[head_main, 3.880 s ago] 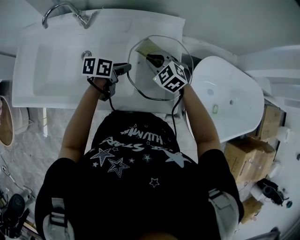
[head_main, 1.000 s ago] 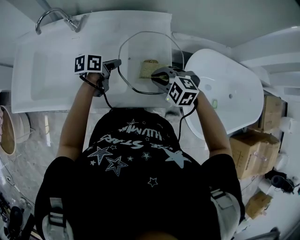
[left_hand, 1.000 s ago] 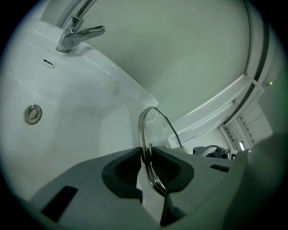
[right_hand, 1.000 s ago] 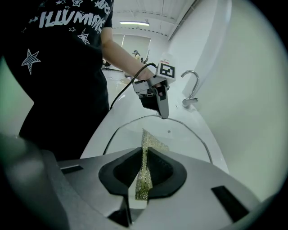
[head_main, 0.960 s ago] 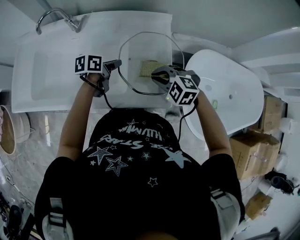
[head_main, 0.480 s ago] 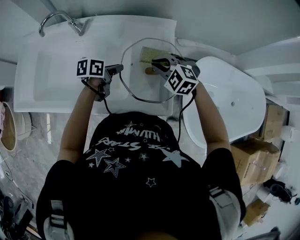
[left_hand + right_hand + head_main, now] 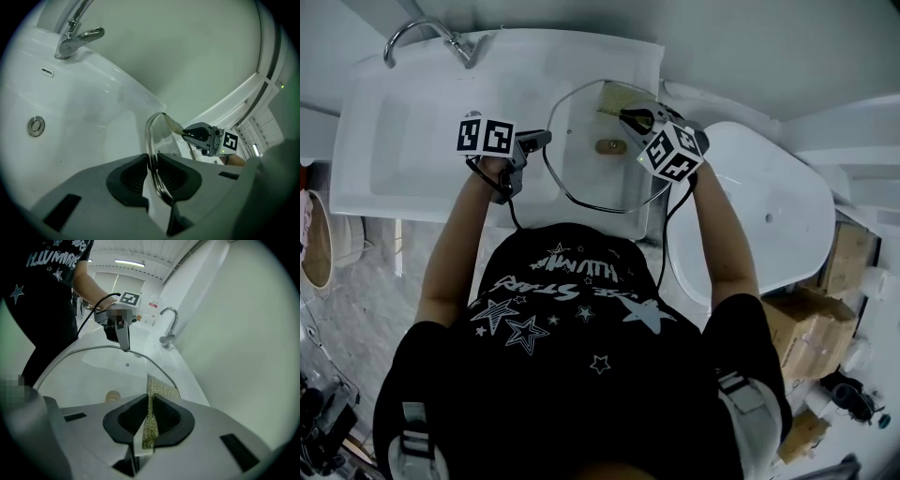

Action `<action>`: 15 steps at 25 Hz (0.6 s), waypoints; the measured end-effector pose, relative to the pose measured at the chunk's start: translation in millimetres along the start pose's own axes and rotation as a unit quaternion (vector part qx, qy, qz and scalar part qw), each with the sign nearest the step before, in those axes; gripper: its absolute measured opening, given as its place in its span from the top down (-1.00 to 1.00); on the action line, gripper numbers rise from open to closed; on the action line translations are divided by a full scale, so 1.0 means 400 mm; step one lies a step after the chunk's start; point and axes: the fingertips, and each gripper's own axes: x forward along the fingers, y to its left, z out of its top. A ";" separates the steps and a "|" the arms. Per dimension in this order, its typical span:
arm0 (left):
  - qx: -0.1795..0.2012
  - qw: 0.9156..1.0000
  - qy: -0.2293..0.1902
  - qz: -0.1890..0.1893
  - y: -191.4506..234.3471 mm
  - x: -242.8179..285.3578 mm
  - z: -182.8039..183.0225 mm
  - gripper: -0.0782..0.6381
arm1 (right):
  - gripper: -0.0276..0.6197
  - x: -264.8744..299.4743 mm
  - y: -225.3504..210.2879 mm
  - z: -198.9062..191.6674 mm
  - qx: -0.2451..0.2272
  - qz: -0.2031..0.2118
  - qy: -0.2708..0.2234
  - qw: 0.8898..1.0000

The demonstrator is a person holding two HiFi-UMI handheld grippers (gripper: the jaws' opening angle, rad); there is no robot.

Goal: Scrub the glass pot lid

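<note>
The round glass pot lid (image 7: 581,173) is held tilted over the right end of the white sink (image 7: 422,122), its tan knob (image 7: 609,146) at the centre. My left gripper (image 7: 542,141) is shut on the lid's near-left metal rim (image 7: 157,180). My right gripper (image 7: 628,114) is shut on a yellow-green scrub pad (image 7: 150,425). The pad's free end (image 7: 161,387) lies flat against the glass at the lid's far edge. In the left gripper view the right gripper (image 7: 185,135) pinches the pad (image 7: 172,124) at the top of the rim.
A chrome faucet (image 7: 427,33) stands at the sink's back left, with the drain (image 7: 36,125) in the basin. A white oval fixture (image 7: 769,220) lies to the right, with cardboard boxes (image 7: 806,323) beyond it. A grey wall is close behind the sink.
The right gripper has carried the scrub pad from the middle right of the lid to its far edge. The left gripper has kept its hold on the rim.
</note>
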 end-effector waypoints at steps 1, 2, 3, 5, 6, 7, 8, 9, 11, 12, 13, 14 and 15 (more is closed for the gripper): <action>0.000 1.000 -0.001 0.001 -0.002 -0.002 -0.001 0.58 | 0.78 -0.001 0.003 -0.002 0.004 0.000 0.000 1.000; 0.000 1.000 -0.002 0.001 -0.004 -0.003 -0.001 0.58 | 0.78 -0.002 0.007 -0.004 0.007 0.000 0.001 1.000; 0.000 1.000 -0.002 0.002 -0.005 -0.004 -0.001 0.58 | 0.78 -0.001 0.010 -0.007 0.010 0.000 0.004 1.000; 0.000 1.000 -0.004 0.003 -0.003 -0.004 0.002 0.58 | 0.78 0.006 0.014 -0.015 0.017 0.001 0.008 1.000; 0.000 1.000 -0.005 0.003 -0.001 -0.003 0.005 0.58 | 0.78 0.010 0.015 -0.019 0.023 0.002 0.010 1.000; 0.000 1.000 -0.005 0.003 0.001 -0.002 0.006 0.58 | 0.78 0.014 0.016 -0.022 0.029 0.003 0.011 1.000; -0.002 1.000 -0.007 0.004 0.002 -0.002 0.007 0.58 | 0.78 0.016 0.019 -0.024 0.034 0.004 0.012 0.999; -0.003 1.000 -0.008 0.004 0.003 -0.003 0.006 0.58 | 0.78 0.017 0.023 -0.025 0.038 0.005 0.013 0.999; -0.006 1.000 -0.010 0.004 0.002 -0.006 0.003 0.58 | 0.78 0.016 0.032 -0.025 0.043 0.007 0.016 0.999; -0.006 1.000 -0.010 0.004 0.002 -0.008 0.002 0.58 | 0.78 0.015 0.037 -0.025 0.045 0.008 0.017 0.999; -0.006 1.000 -0.010 0.004 0.002 -0.009 0.001 0.58 | 0.78 0.015 0.041 -0.024 0.047 0.009 0.017 0.999; -0.007 1.000 -0.010 0.004 0.003 -0.009 0.000 0.58 | 0.78 0.016 0.046 -0.023 0.050 0.010 0.016 0.999; -0.007 1.000 -0.010 0.004 0.004 -0.009 -0.001 0.58 | 0.78 0.018 0.052 -0.023 0.054 0.013 0.016 0.998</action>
